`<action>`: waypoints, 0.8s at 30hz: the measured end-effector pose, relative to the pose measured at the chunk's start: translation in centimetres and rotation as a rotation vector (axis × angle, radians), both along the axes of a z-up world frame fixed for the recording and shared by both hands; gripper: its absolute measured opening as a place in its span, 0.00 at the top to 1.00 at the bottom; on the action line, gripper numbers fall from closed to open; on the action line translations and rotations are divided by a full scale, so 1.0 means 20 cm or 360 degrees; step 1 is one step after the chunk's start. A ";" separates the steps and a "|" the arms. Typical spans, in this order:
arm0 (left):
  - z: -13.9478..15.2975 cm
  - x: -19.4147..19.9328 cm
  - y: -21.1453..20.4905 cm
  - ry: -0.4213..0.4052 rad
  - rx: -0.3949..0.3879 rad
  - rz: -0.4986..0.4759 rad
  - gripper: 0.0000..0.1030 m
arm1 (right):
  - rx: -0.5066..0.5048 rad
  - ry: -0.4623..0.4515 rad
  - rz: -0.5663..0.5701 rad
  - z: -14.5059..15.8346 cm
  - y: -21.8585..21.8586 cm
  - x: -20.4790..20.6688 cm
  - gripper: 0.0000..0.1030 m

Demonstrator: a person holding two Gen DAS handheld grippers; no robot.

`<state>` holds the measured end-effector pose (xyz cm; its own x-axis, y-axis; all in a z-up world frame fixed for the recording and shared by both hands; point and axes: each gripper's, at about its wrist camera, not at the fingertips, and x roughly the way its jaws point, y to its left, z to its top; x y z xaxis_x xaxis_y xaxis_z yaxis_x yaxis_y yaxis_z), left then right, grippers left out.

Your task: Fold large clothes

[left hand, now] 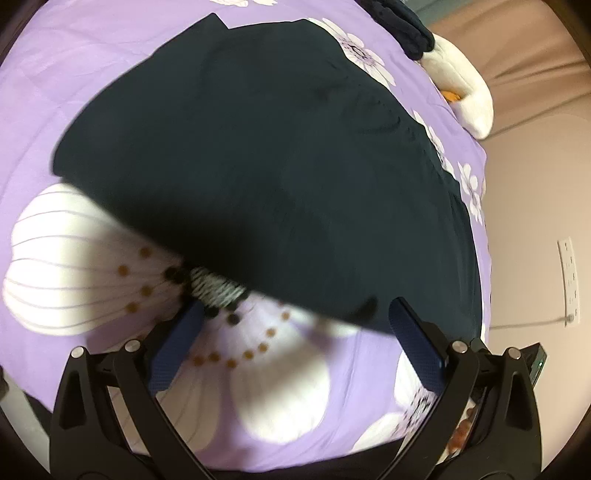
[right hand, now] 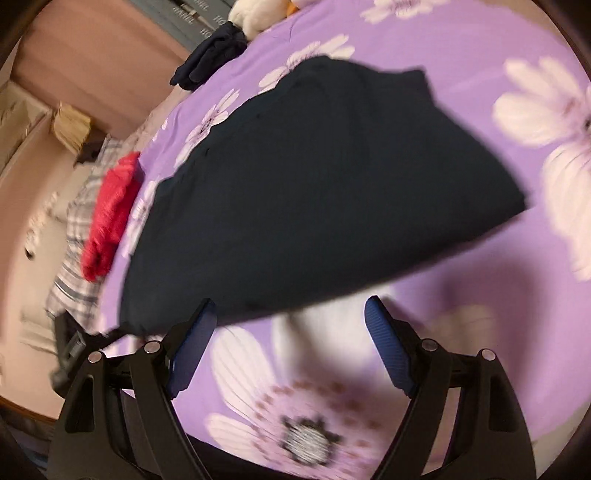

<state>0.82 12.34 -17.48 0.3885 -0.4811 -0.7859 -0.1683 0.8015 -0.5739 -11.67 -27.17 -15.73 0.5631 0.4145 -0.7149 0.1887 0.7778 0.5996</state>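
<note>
Left gripper (left hand: 295, 314): jaws wide apart, empty, poised over the near hem of the dark garment (left hand: 266, 166). Right gripper (right hand: 291, 310): likewise spread and empty. Garment lies flat on purple floral bedspread (right hand: 461, 55); red cloth (right hand: 110, 214) beside it.

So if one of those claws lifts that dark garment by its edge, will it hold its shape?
Probably not. The dark garment lies flat with soft wrinkles on the purple floral bedspread, so it likely droops and unfolds. It looks thin, so probably light.

I can't read the blurred far headboard lettering (right hand: 192, 14); the dark garment (left hand: 258, 166) hides the bedspread (left hand: 74, 92) beneath.
</note>
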 end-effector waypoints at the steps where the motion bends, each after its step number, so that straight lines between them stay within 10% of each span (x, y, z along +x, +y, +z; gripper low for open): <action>1: 0.00 0.01 -0.01 0.0002 -0.0016 0.0012 0.02 | 0.0056 0.0005 -0.0024 -0.02 0.01 0.03 0.20; 6: -0.02 0.08 -0.02 0.0022 -0.0063 0.0056 0.05 | 0.0280 0.0026 -0.0182 -0.09 0.01 0.13 0.23; 10: -0.01 0.08 -0.02 0.0014 0.0005 0.0063 0.39 | 0.0306 0.0008 -0.0226 -0.10 0.00 0.10 0.49; 16: 0.03 0.04 0.02 -0.0037 0.0039 0.0033 0.63 | 0.0258 -0.0079 -0.0158 -0.04 0.00 0.08 0.70; 24: -0.01 0.02 0.01 -0.0055 0.0163 -0.0052 0.55 | 0.0339 0.0027 -0.0146 -0.13 -0.04 0.08 0.68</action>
<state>1.31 12.59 -17.58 0.4016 -0.4116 -0.8181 -0.1227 0.8611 -0.4934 -10.06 -27.94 -18.42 0.5942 0.5046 -0.6263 0.2643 0.6130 0.7446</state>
